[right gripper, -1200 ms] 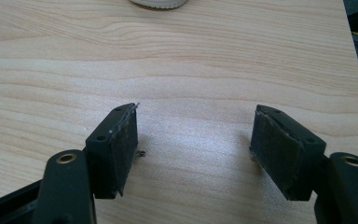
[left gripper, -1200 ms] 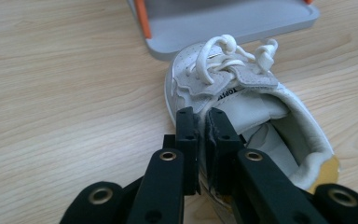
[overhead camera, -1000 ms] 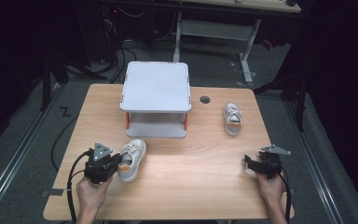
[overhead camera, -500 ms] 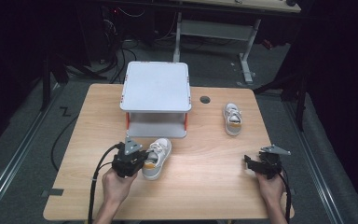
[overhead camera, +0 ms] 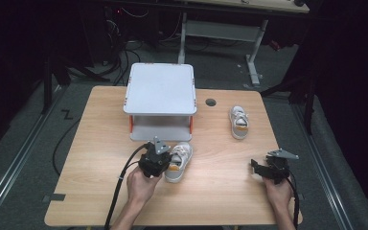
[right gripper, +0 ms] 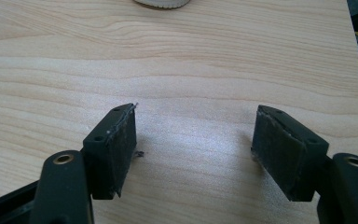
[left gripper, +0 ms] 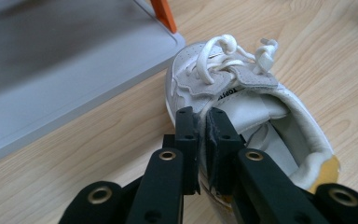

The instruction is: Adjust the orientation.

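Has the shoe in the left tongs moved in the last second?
Yes. The shoe, pinched in the left tongs, has slid rightward along the table, now lying before the grey stand.

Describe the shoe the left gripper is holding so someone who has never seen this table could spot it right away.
Start at the grey two-tier shelf at the back of the wooden table. Just in front of its right front leg lies a small white lace-up shoe. Unlike the other white shoe, which lies alone to the right of the shelf, this one has its side wall pinched by the left gripper.
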Tool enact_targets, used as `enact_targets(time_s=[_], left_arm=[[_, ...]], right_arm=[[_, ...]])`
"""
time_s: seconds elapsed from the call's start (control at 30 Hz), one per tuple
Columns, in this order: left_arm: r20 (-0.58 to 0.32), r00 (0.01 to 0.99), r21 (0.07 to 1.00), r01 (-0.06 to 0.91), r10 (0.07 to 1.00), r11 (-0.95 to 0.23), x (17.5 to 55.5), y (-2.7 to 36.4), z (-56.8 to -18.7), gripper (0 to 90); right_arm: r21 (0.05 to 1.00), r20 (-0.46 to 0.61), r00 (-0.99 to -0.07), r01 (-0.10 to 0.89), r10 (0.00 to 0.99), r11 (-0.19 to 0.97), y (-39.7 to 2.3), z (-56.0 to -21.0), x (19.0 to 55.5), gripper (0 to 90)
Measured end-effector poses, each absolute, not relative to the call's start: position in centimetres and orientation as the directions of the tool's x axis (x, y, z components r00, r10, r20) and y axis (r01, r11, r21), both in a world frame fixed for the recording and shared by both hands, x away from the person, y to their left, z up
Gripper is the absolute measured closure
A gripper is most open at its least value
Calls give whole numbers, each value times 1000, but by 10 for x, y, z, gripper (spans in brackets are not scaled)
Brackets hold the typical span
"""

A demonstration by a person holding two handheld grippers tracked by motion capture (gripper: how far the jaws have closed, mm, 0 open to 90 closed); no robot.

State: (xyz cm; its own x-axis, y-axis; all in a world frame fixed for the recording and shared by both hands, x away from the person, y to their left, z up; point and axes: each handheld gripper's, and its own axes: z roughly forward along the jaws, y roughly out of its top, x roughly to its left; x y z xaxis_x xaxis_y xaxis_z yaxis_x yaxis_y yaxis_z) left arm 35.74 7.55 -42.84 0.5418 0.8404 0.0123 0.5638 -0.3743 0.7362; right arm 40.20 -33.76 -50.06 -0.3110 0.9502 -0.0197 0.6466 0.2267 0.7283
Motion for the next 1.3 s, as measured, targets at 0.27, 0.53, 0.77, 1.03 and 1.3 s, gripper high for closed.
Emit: enact_targets(time_s=[0.27,0.53,0.77,1.03,1.3], left_arm=[[23,547,725,568,837,-390,366,52,-437,842],[45,546,711,571,837,-411,366,29,-442,831],[-38,591,691,598,806,-406,367,27,-443,791],[-62,597,692,603,800,-397,368,27,-444,781],[-84,606,689,609,791,-393,368,29,-445,743]], right_arm=[[728,-20,-311,647,950,227,-337,-501,402,306],[728,-19,-315,647,949,229,-337,-501,402,303],[728,-18,-314,647,949,228,-337,-501,402,303],[728,-18,-315,647,949,228,-337,-501,402,303],[728,-18,-315,647,949,229,-337,-501,402,302]])
